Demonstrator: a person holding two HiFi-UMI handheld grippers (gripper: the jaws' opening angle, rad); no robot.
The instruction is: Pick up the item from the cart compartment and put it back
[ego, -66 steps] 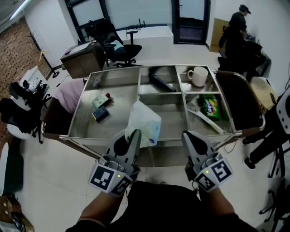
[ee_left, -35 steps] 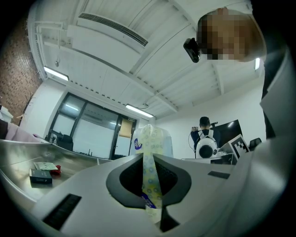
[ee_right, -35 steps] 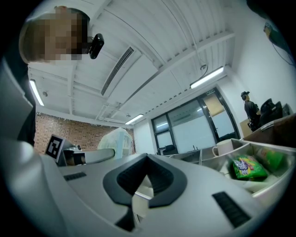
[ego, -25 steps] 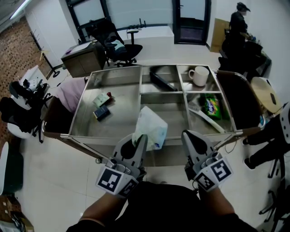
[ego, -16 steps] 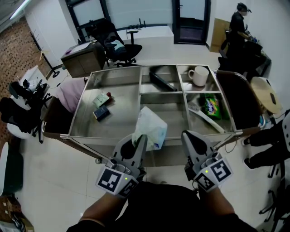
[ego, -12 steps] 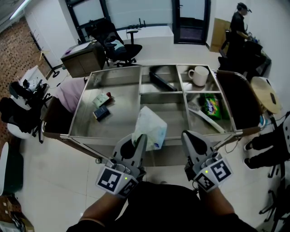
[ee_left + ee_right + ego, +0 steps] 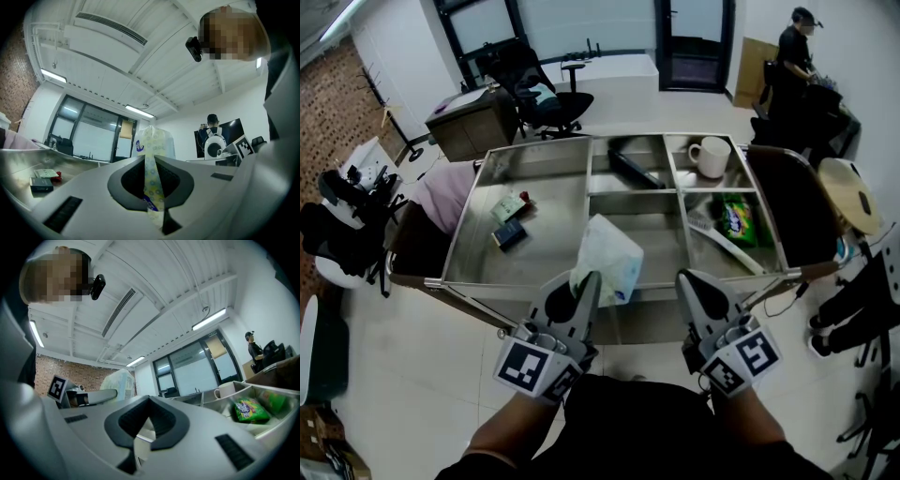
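The left hand-held gripper (image 7: 589,277) was clamped on a soft white packet (image 7: 607,257) with a pale printed pattern and a blue label, perhaps tissues, though the print was too small to read. In the left gripper view the jaws of that hand-held gripper (image 7: 150,157) pressed from both sides on a thin fold of the packet (image 7: 157,140), whose fuller upper part rose above the jaw tips. The packet hung clear of the steel cart (image 7: 548,225), raised over the near part of the middle compartment and close to the front rim. The right hand-held gripper (image 7: 686,277) hovered just beside it, at the cart's front edge, with its jaws together and nothing between them; the right gripper view showed the tips of that hand-held gripper (image 7: 149,398) meeting, with only the cart behind the gap lower down. In the wide left compartment lay a dark flat box (image 7: 508,234) and a small pale card (image 7: 506,208). A long black item (image 7: 636,169) sat in the far middle compartment, a white mug (image 7: 710,156) in the far right one, and a green snack bag (image 7: 735,220) with a long white piece (image 7: 727,246) in the near right one. A black office chair (image 7: 546,98) stood beyond the cart, and a person (image 7: 792,56) stood at the far right of the room.
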